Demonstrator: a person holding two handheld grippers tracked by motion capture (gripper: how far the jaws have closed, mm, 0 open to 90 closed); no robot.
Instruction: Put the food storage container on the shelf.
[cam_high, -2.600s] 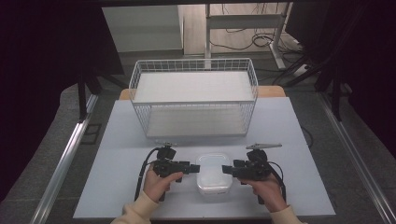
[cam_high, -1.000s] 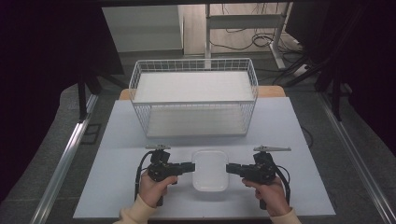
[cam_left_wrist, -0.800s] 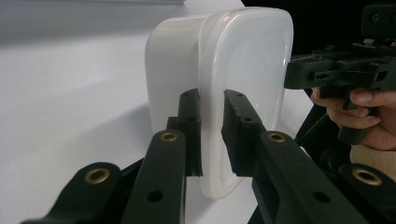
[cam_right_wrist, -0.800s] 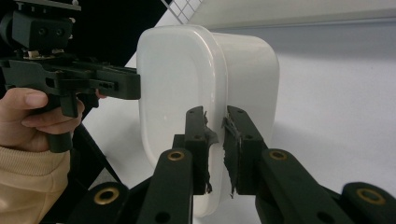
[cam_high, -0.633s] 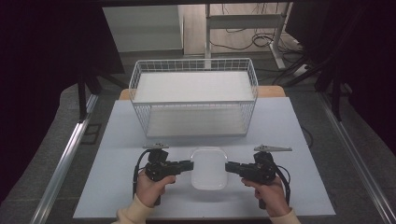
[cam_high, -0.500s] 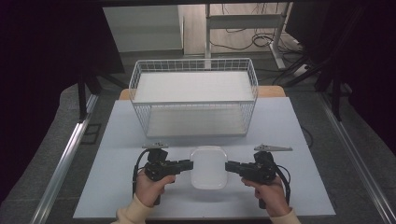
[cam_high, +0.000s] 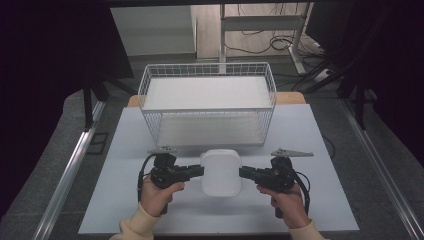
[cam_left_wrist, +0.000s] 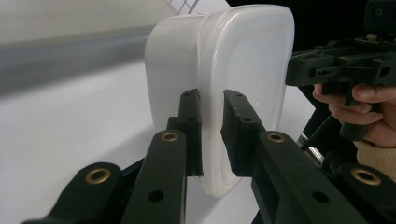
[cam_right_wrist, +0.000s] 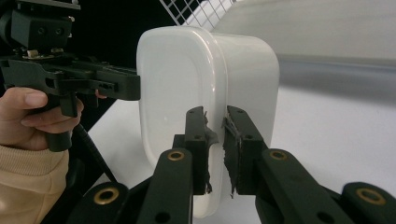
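A white plastic container (cam_high: 221, 171) with its lid on hangs just above the table, in front of the wire basket. My left gripper (cam_high: 199, 170) is shut on the rim at its left side, and the two black pads (cam_left_wrist: 191, 116) pinch the lid's edge. The right gripper (cam_high: 243, 173) is shut on the opposite rim. In the right gripper view the container (cam_right_wrist: 177, 84) stands on edge between the jaws of my right gripper (cam_right_wrist: 215, 116). The left gripper (cam_right_wrist: 93, 79) grips it from the far side.
A white wire basket (cam_high: 207, 112) with a pale floor stands at the back of the white table (cam_high: 125, 150). Metal rails run along both sides of the table. Dark floor and cables lie beyond it.
The container, held by both grippers, has risen a little off the table and sits slightly nearer the basket. The left hand has lifted most.
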